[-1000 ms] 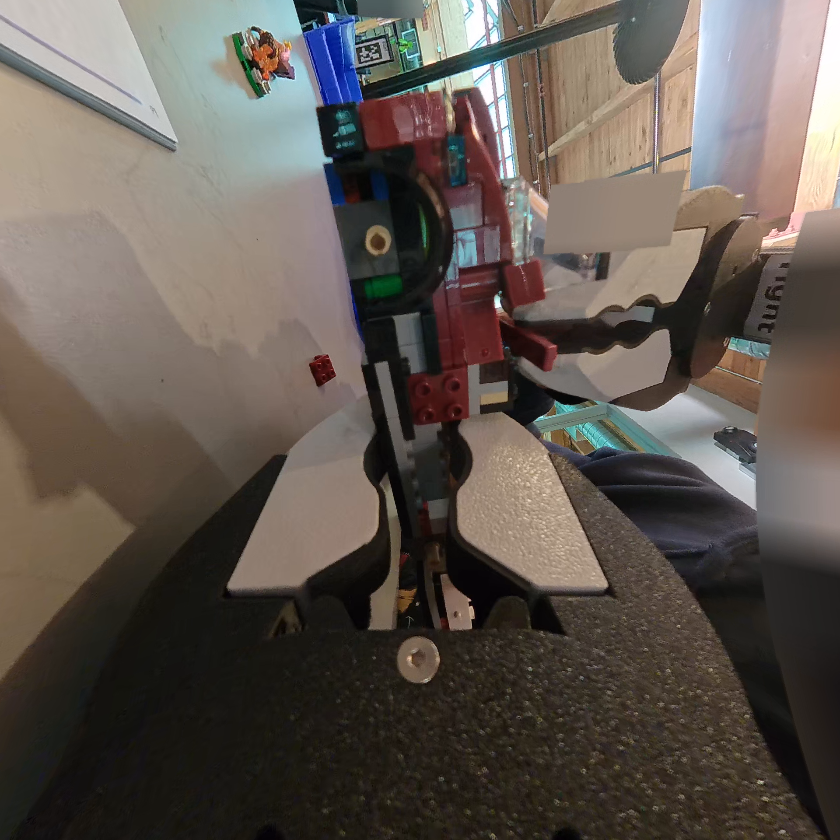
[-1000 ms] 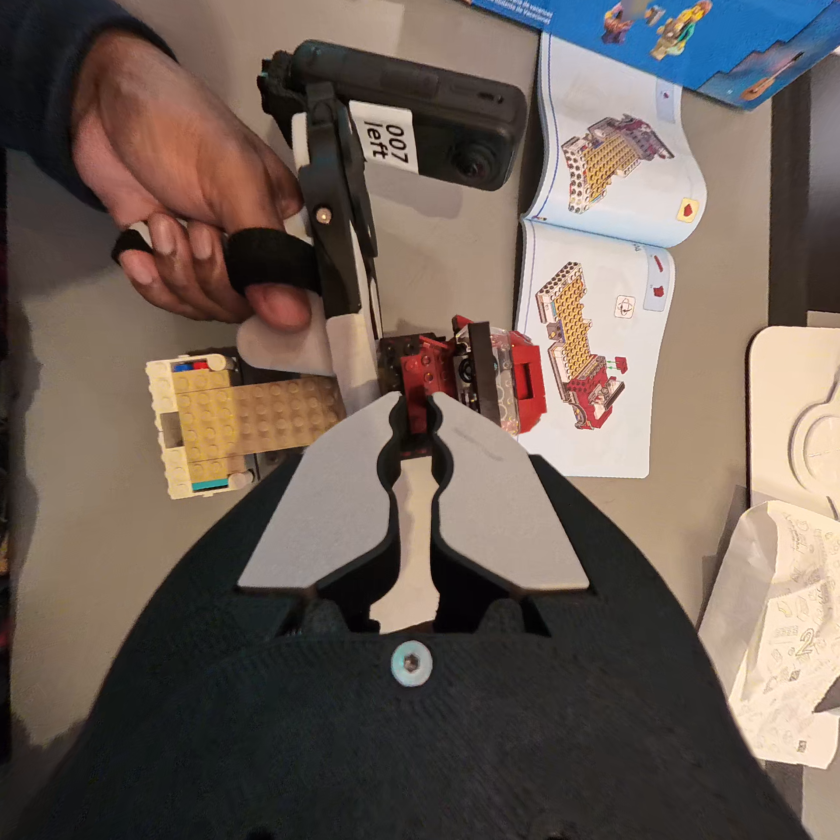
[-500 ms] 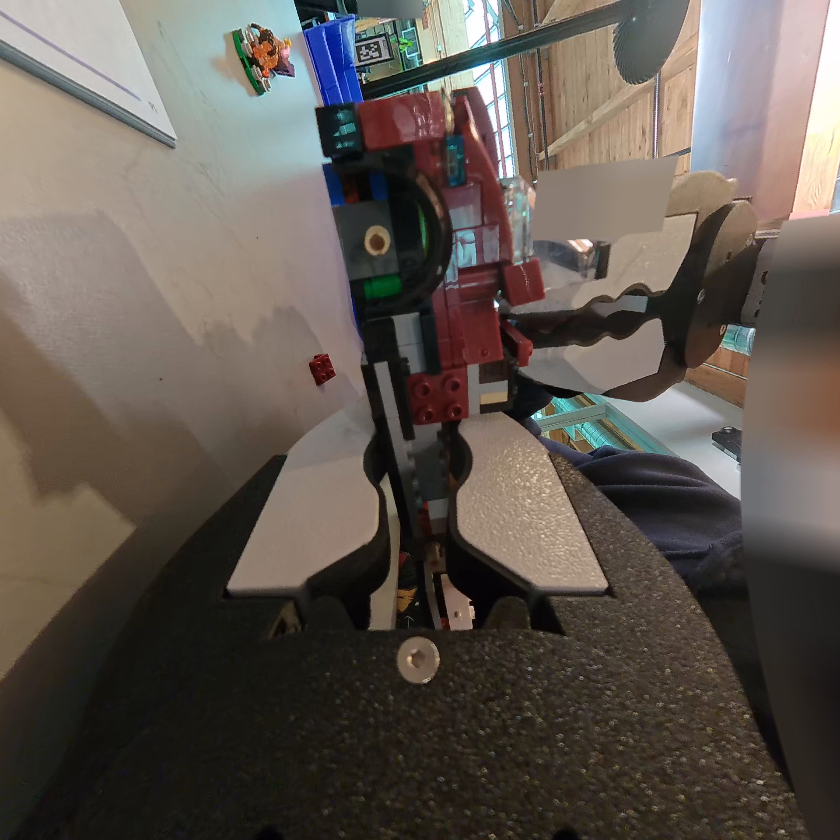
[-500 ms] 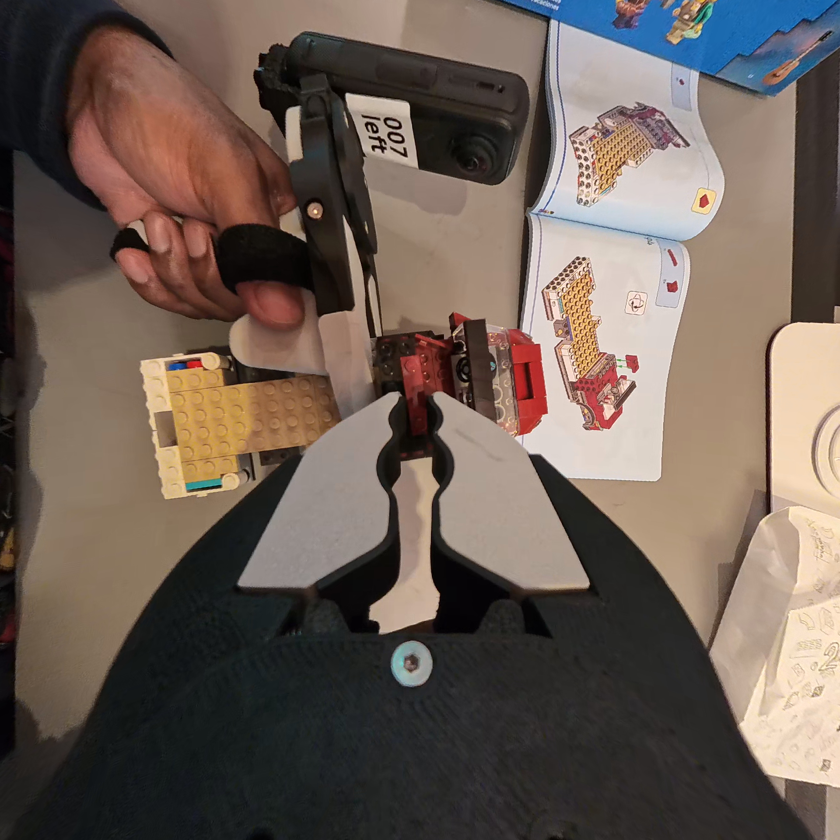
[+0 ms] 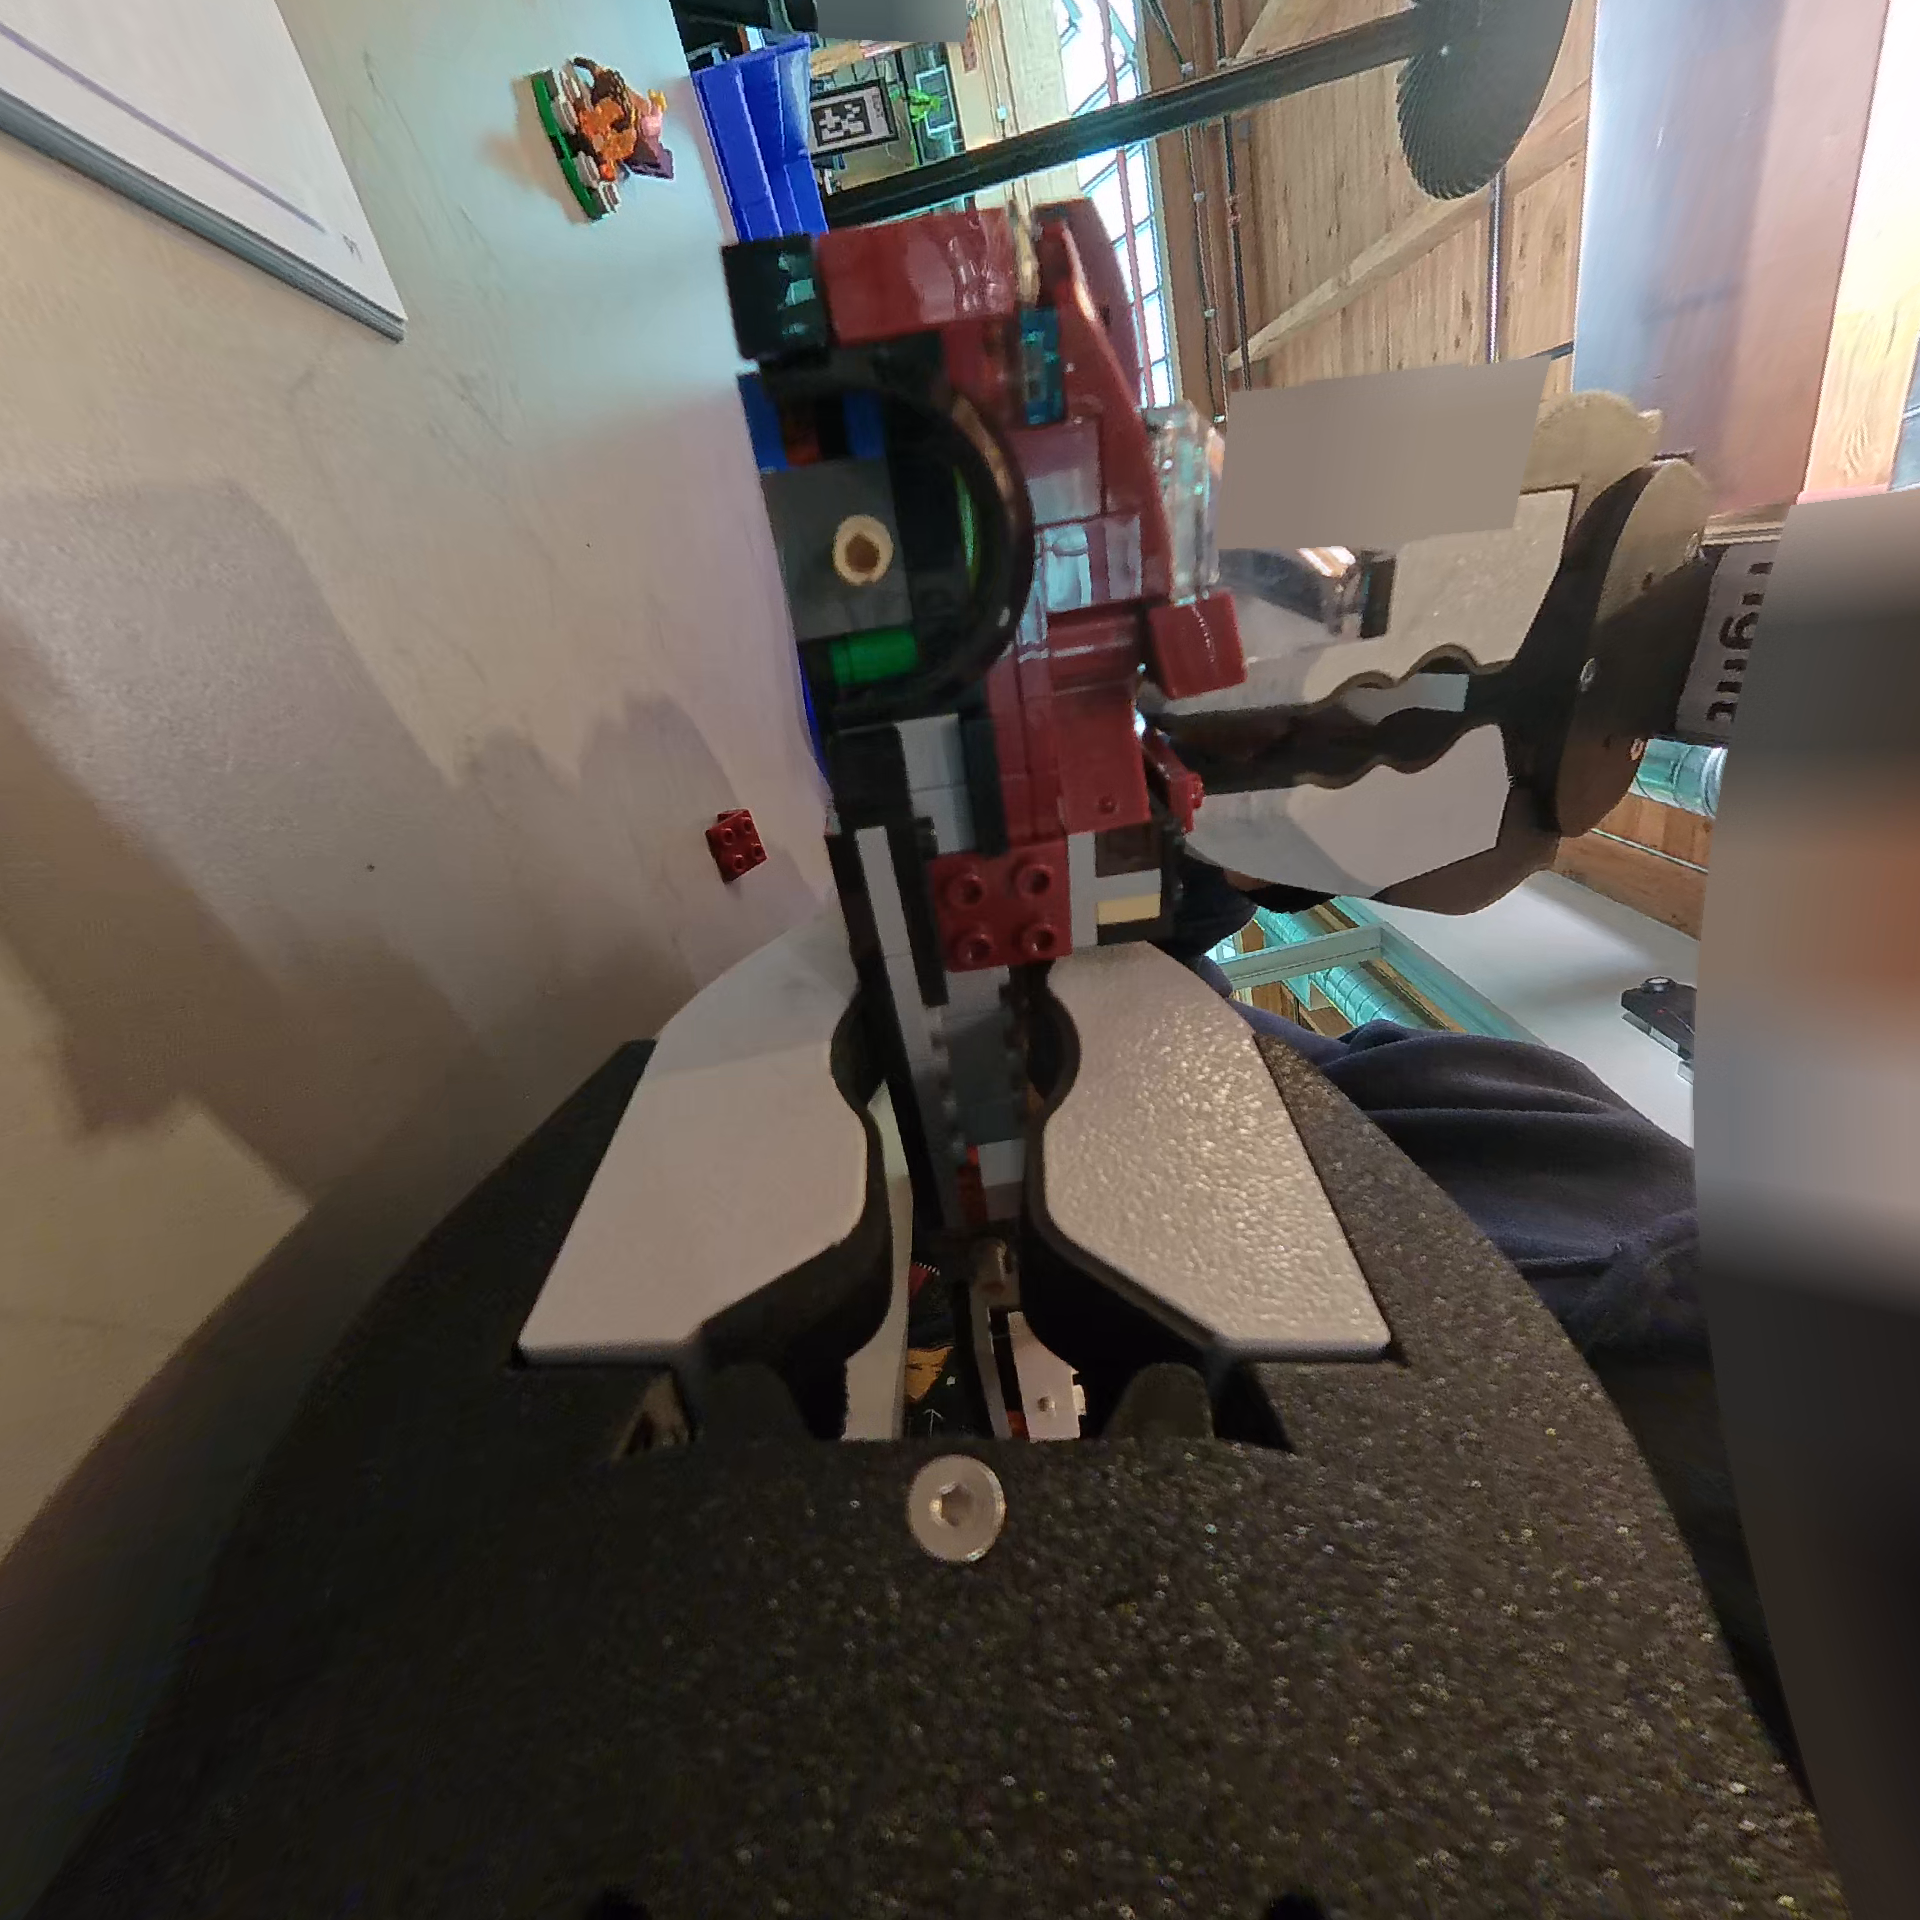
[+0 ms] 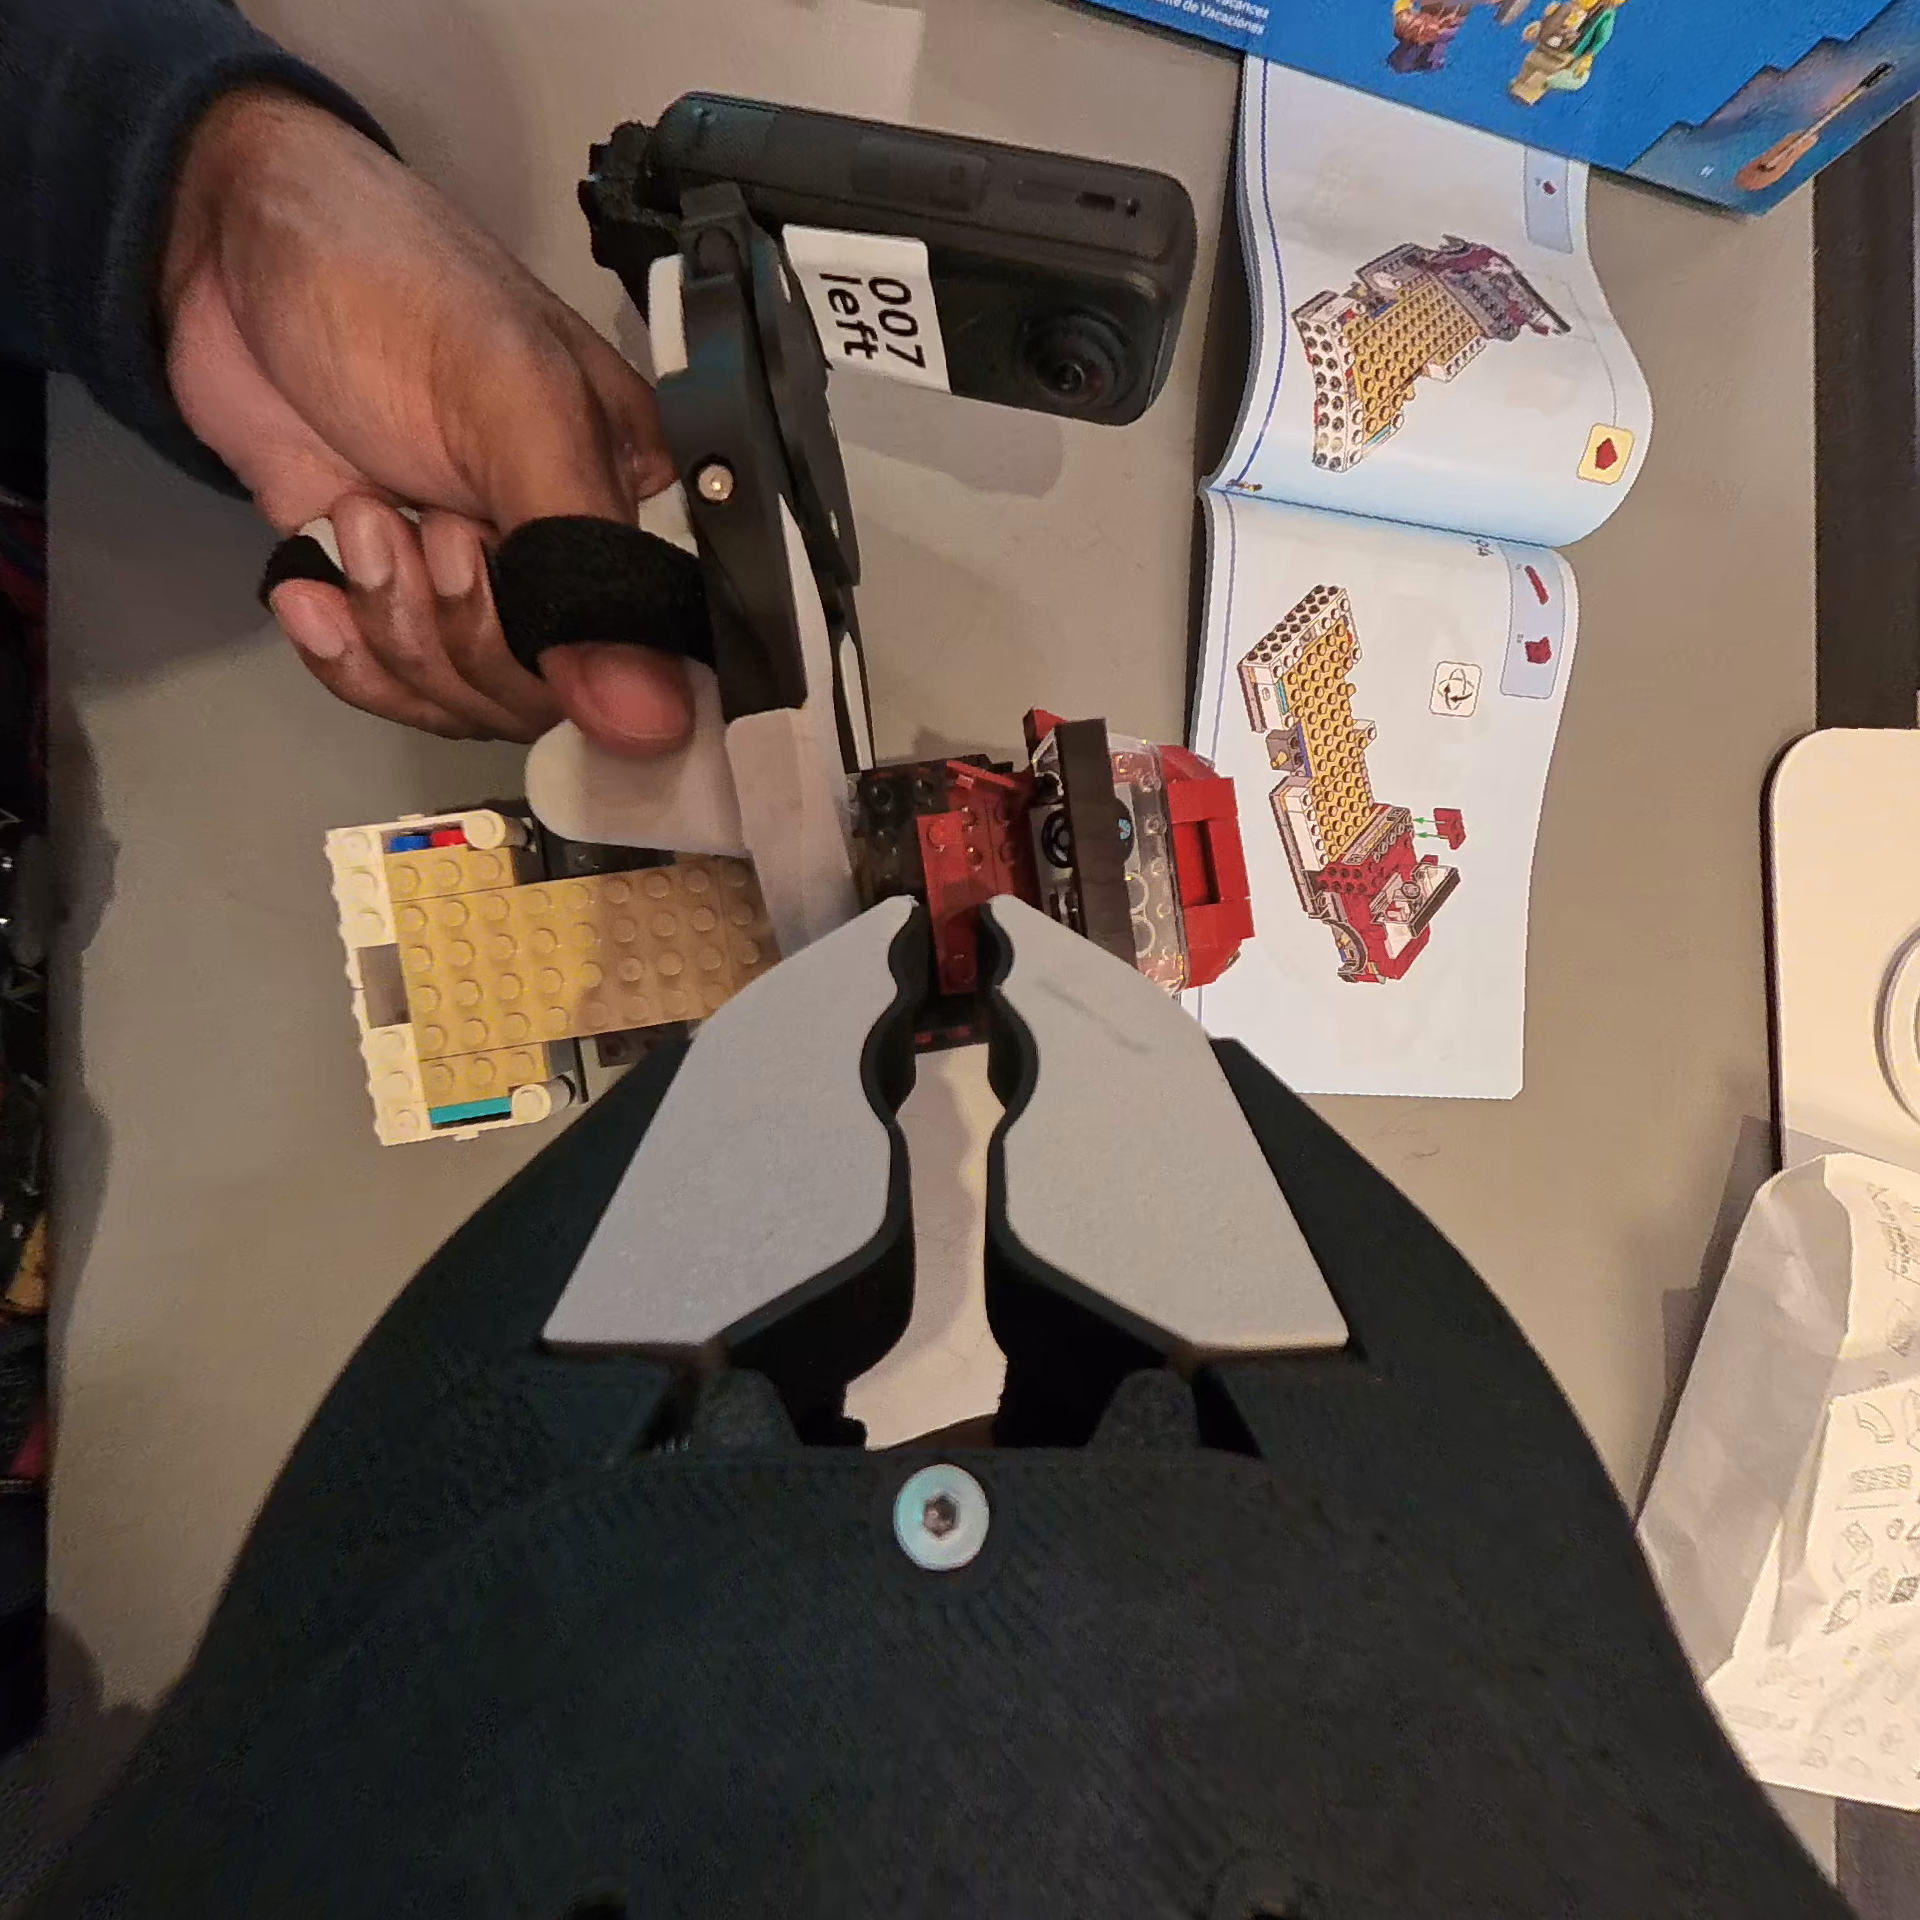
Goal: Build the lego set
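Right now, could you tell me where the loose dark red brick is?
In the left wrist view, the loose dark red brick lies alone on the grey table, just left of the brick vehicle model.

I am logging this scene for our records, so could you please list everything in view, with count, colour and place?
Brick vehicle: one, dark red, black and tan, held over the table.
Small brick: one, dark red, at the vehicle's red end.
Loose brick: one, dark red, on the table.
Instruction booklet: one, white, open, beside the vehicle.
Box: one, blue, far edge.
Paper bag: one, white, crumpled.
Left gripper: clamps the vehicle's middle.
Right gripper: pinches the small brick.
Hand: one, holding the left gripper.
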Demonstrator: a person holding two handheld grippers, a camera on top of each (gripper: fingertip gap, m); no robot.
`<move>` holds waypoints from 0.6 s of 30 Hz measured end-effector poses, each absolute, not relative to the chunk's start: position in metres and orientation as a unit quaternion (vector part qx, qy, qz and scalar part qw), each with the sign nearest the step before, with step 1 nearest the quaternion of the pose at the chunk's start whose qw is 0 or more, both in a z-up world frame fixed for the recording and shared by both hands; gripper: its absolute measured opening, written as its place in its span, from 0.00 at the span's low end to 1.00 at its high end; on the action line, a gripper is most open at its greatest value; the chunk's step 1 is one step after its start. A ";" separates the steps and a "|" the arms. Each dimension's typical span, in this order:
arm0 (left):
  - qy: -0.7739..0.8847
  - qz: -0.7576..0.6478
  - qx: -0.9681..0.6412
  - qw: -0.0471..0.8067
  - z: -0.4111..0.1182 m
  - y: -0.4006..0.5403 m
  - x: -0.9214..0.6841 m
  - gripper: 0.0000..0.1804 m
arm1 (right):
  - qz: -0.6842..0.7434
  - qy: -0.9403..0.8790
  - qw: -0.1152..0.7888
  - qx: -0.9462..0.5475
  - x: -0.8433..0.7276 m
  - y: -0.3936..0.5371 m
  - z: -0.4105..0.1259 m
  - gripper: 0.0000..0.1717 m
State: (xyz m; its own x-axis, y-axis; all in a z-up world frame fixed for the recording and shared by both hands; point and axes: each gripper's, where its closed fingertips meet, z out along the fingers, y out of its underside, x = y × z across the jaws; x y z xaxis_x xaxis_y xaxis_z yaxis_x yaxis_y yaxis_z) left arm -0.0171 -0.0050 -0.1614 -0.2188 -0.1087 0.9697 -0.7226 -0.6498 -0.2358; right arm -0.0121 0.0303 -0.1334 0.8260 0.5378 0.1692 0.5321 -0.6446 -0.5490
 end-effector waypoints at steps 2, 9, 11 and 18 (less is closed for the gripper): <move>-0.356 0.695 0.585 0.221 -0.161 -0.005 -0.017 0.13 | 0.006 -0.294 0.301 -0.907 -0.012 0.030 -0.134 0.05; -0.355 0.695 0.585 0.221 -0.161 -0.005 -0.017 0.13 | 0.012 -0.294 0.305 -0.906 -0.014 0.032 -0.133 0.06; -0.354 0.695 0.585 0.221 -0.161 -0.005 -0.017 0.13 | 0.013 -0.294 0.306 -0.905 -0.014 0.032 -0.133 0.06; -0.351 0.698 0.584 0.221 -0.161 -0.003 -0.017 0.13 | -0.015 -0.308 0.352 -0.884 -0.014 0.032 -0.120 0.09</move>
